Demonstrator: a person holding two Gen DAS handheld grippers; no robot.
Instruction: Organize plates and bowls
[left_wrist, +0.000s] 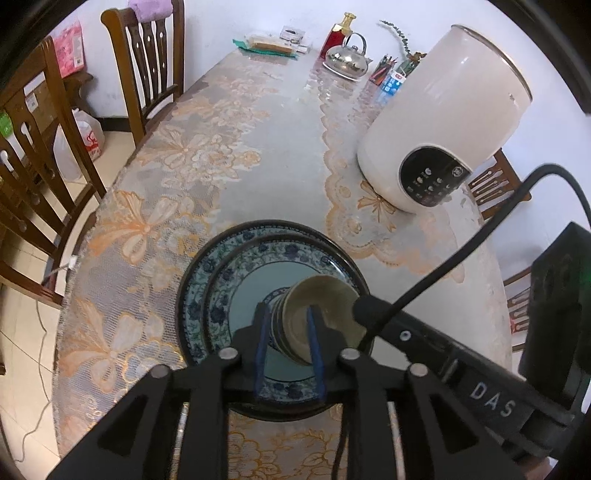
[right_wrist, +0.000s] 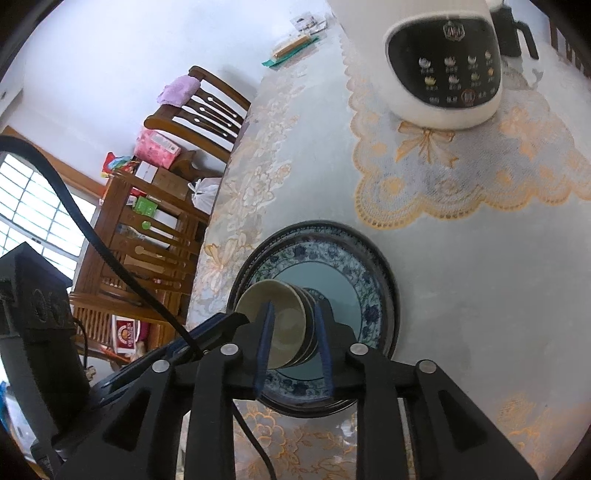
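A stack of blue-and-white patterned plates (left_wrist: 236, 273) lies on the table near its front edge; it also shows in the right wrist view (right_wrist: 354, 266). A stack of small bowls (left_wrist: 321, 310) with a beige inside sits on the plates' middle, seen too in the right wrist view (right_wrist: 280, 317). My left gripper (left_wrist: 290, 321) straddles the left rim of the bowl stack, one finger inside, one outside. My right gripper (right_wrist: 293, 321) straddles the opposite rim the same way. Both pairs of jaws stand close on the rim.
A white electric cooker (left_wrist: 439, 122) stands on a lace mat behind the plates, also in the right wrist view (right_wrist: 443, 62). A kettle (left_wrist: 347, 55), a red bottle and pens are at the far end. Wooden chairs (left_wrist: 147, 62) line the left side.
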